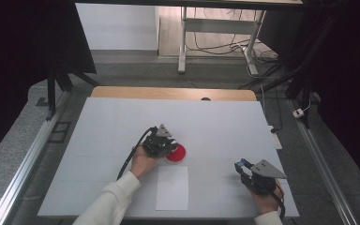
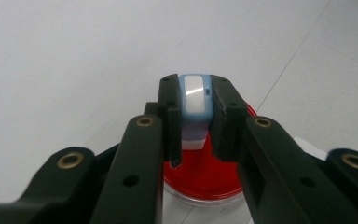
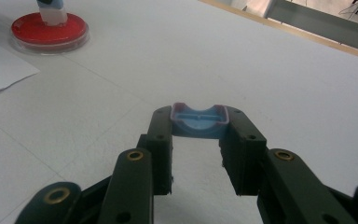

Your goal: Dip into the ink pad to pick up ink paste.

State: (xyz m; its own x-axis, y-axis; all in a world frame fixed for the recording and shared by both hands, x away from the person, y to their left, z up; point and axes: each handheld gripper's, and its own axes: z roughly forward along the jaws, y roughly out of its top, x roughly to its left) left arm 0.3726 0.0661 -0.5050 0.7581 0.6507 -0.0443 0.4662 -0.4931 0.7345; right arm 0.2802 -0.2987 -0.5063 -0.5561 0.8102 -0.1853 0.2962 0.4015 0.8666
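No legible text; blue-white stamp (image 2: 195,100), prob.

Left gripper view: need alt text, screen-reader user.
The left tongs are shut on a small blue-and-white stamp, held upright with its white base over a red ink pad in a clear round dish. Behind them lies a plain white table.

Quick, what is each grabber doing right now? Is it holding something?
Left gripper: shut on a blue-and-white stamp, over the red ink pad.
Right gripper: shut on a blue cap.
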